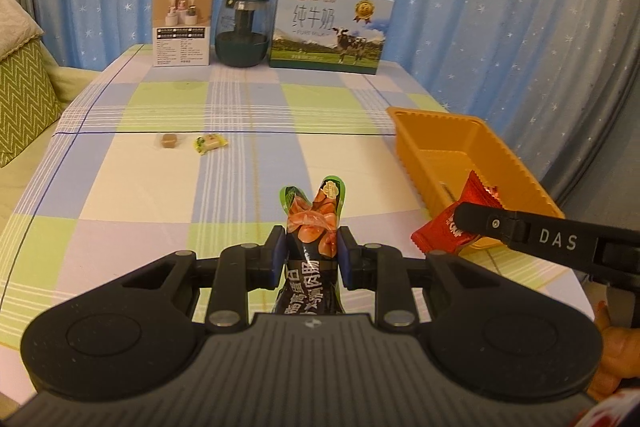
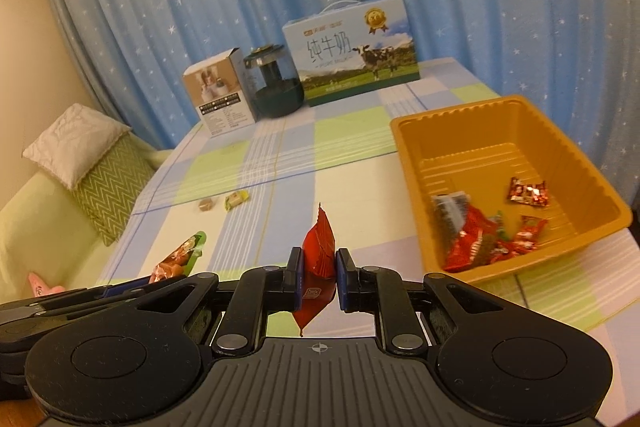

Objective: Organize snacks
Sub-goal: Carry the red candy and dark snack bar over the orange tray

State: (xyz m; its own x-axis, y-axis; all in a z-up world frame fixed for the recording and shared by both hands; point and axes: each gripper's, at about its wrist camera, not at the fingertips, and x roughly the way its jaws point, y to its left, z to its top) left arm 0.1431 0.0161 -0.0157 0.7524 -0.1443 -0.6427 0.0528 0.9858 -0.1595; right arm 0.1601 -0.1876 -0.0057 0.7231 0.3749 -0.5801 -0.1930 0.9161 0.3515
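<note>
My left gripper (image 1: 312, 255) is shut on a dark sausage packet (image 1: 316, 223) with a green and orange top, held upright above the checked tablecloth. My right gripper (image 2: 318, 267) is shut on a red snack packet (image 2: 318, 251), held edge-on. In the left wrist view the right gripper and its red packet (image 1: 444, 231) hang beside the near corner of the orange tray (image 1: 460, 147). The orange tray (image 2: 560, 131) holds several red wrapped snacks (image 2: 480, 239). A brown candy (image 1: 170, 141) and a green-yellow candy (image 1: 210, 143) lie on the cloth farther back.
At the table's far edge stand a white product box (image 1: 182, 25), a dark glass jar (image 1: 242, 31) and a milk carton box (image 1: 330, 29), in front of a blue star curtain. A sofa with a green zigzag cushion (image 2: 112, 187) is on the left.
</note>
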